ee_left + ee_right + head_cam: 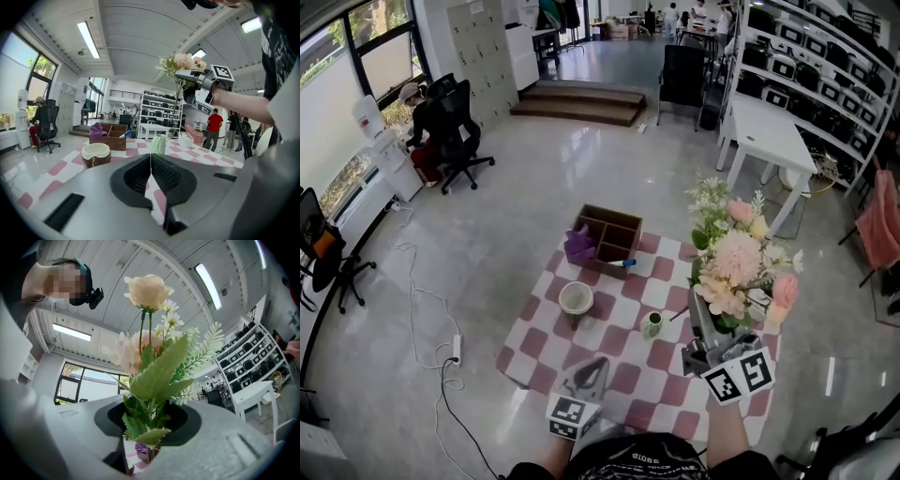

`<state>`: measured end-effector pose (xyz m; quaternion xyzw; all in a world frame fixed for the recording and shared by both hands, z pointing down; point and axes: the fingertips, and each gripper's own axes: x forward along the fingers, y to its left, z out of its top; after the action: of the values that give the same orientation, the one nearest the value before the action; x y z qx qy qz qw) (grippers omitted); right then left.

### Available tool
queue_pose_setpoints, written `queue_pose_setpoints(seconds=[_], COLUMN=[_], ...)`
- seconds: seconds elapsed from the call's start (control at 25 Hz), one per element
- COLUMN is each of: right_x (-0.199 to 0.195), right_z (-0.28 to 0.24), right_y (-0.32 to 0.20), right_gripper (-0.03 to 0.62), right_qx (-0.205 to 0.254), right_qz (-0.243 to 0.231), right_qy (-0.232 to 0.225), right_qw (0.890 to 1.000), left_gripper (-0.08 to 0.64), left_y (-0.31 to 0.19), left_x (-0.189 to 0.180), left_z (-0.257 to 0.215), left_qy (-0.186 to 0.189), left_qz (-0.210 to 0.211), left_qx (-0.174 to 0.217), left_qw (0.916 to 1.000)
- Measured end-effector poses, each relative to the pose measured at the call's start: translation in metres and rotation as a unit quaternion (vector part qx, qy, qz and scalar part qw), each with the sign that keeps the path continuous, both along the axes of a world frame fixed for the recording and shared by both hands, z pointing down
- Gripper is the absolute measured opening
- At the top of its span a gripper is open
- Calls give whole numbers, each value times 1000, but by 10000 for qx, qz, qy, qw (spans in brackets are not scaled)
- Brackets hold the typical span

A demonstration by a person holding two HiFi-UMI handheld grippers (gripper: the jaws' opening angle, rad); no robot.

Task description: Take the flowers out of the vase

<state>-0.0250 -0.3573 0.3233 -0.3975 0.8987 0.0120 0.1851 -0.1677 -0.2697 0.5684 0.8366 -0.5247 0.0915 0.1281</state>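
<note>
With my right claw (705, 333) clamped on the flowers (733, 267) over the counter's (546, 314) right edge and my left claw (595, 367) shut and empty, I'd lift straight up so the stems clear the vase (652, 324) without tipping it.

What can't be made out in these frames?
- Head view: bouquet stem ends, hidden behind the right gripper.
- Right gripper view: where the pads meet the stems, covered by leaves.
- Head view: vase interior and wooden box contents, too small.
</note>
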Motion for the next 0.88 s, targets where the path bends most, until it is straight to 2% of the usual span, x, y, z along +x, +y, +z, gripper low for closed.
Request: queue_pose_setpoints(seconds=[0.4, 0.64, 0.88], right_x=[45, 67, 86], right_z=[10, 39, 69], right_y=[16, 23, 33], right_gripper=[143, 143, 144], right_qx=[-258, -852, -1405], right_qz=[534, 653, 745], right_qy=[60, 288, 427], right_qw=[9982, 9938, 9864], left_gripper=[12, 12, 12], left_y=[-2, 0, 5], left_x=[18, 33, 44], left_z=[-4, -4, 2], left_qy=[-12, 109, 77], left_qz=[389, 570, 726], left_qx=[83, 97, 30], left_qw=[9992, 9983, 9973])
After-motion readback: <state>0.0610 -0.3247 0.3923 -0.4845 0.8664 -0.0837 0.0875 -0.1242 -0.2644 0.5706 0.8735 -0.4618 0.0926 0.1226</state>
